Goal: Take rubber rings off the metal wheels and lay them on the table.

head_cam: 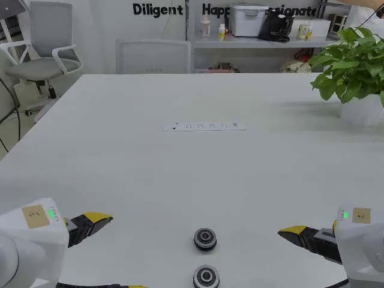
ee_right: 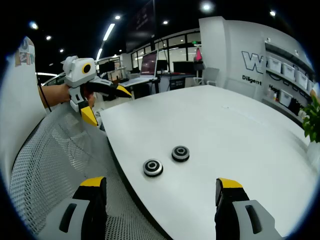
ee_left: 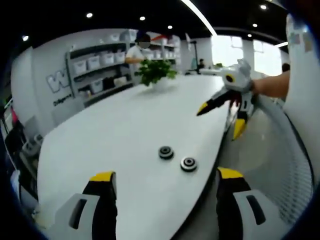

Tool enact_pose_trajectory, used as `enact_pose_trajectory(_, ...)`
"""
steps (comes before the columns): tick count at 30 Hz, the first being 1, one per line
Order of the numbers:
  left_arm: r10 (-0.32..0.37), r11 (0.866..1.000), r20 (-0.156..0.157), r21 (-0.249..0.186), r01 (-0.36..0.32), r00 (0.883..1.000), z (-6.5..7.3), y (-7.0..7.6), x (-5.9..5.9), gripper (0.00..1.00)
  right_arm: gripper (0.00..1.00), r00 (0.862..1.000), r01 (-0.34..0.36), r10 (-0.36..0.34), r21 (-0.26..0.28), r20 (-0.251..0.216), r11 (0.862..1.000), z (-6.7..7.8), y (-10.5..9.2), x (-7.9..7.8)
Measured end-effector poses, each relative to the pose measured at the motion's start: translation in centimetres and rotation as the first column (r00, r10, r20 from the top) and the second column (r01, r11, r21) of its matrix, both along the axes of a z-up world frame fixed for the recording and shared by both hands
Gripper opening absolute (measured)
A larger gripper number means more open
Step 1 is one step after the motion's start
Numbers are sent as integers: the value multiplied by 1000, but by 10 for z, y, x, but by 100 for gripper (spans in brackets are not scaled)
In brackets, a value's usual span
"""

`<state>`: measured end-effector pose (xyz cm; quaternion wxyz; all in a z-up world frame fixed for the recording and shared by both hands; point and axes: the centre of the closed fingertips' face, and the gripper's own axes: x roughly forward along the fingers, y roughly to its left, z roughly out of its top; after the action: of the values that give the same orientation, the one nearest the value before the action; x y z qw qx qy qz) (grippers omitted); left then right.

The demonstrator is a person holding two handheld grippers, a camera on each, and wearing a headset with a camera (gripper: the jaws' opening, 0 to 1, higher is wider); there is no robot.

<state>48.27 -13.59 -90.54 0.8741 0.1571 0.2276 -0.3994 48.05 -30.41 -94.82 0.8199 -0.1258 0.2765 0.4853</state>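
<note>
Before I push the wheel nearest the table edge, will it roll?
The near wheel lies flat, so it would probably slide, not roll. It looks metal, so likely heavy for its size. Close to the edge of the table, it could drop off.

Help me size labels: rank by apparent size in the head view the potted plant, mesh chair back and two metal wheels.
1. potted plant
2. mesh chair back
3. farther wheel and nearer wheel: alike, no ranking.

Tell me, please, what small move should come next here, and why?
Probably ease the left gripper in toward the farther wheel to pin it. Both it and the right gripper hang open, apart from the wheels, and the nearer wheel too lies untouched by the table edge, dark rings seemingly on.
</note>
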Motion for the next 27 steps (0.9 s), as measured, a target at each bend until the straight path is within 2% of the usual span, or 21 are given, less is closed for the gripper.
enact_pose_trajectory(27,0,1000,2,10,0,1000,-1,0,0,82,86,1000,8,-8,7,1,1000,0,-1,1)
